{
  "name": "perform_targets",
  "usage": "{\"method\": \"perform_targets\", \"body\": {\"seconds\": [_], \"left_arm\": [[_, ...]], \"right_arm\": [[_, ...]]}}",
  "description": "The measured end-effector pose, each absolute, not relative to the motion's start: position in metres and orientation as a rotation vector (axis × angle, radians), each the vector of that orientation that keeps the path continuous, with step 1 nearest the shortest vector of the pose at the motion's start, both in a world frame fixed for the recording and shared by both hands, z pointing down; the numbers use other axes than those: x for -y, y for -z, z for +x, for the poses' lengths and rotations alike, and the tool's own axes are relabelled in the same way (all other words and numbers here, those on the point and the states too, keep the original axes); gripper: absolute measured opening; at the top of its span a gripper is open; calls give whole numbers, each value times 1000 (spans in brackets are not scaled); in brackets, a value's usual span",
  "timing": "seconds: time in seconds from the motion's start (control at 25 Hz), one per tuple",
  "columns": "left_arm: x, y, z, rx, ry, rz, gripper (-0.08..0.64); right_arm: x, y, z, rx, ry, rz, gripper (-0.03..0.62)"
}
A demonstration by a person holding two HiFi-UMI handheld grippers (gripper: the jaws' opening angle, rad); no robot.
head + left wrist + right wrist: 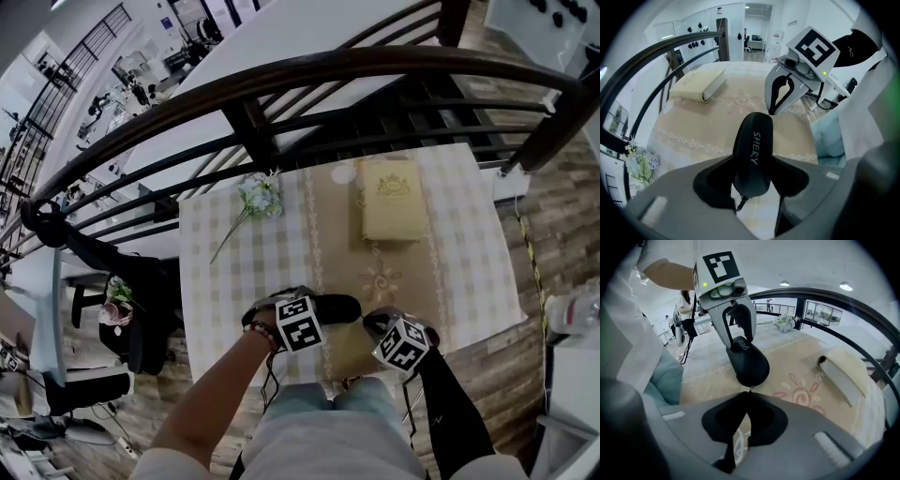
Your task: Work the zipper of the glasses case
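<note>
A black glasses case (330, 307) marked SHERY is held just above the near edge of the table. My left gripper (751, 182) is shut on the case (753, 150), one jaw on each long side. In the right gripper view the left gripper (738, 344) comes down from above onto the case (749, 365). My right gripper (748, 393) is shut, its tips meeting on the small zipper pull (749, 388) at the case's near end. The left gripper view shows the right gripper (769, 112) pinched at the case's far end. The zipper line itself is hard to see.
A cream book (391, 200) lies at the far side of the beige runner. A spray of artificial flowers (258, 197) rests on the checked tablecloth (225, 281) at the far left. A dark curved railing (281, 84) passes behind the table.
</note>
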State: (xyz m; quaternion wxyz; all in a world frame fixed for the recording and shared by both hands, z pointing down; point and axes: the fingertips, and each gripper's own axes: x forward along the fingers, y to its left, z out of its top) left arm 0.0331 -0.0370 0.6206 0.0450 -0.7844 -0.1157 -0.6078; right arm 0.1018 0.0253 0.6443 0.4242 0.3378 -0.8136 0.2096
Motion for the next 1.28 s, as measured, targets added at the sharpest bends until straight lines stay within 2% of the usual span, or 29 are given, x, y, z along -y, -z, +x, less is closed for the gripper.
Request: {"method": "perform_targets", "body": {"seconds": [0.32,0.52,0.64,0.8,0.84,0.96,1.0,1.04,1.08,1.28], "left_arm": [[39,-621,33,349,1854,-2429,219],[38,-621,34,351,1836,-2432,219],[39,-622,33,347,1834,-2438,219],[39,-622,33,351,1832,-2443,219],[39,-622,33,352,1832,-2445,219],[39,-623,34,354,1828,-2453,219],[39,-623,34,355,1827,-2457,219],[39,-623,34,355,1826,-2461,219],[39,-623,34,355,1826,-2466,219],[40,-623,34,350,1830,-2479,219]], "right_arm": [[-53,-652,58,2082,-531,688,28],[-41,-650,75,2024,-564,967,31],[-30,-649,95,1970,-587,1095,70],[-18,-651,98,1970,-601,1111,154],[-16,-652,95,1976,-595,1095,155],[-11,-657,93,1965,-536,1041,143],[-11,-659,94,1952,-509,1025,121],[-11,-661,96,1942,-488,1012,49],[-11,-661,97,1940,-478,1002,37],[-13,-659,98,1934,-448,964,32]]}}
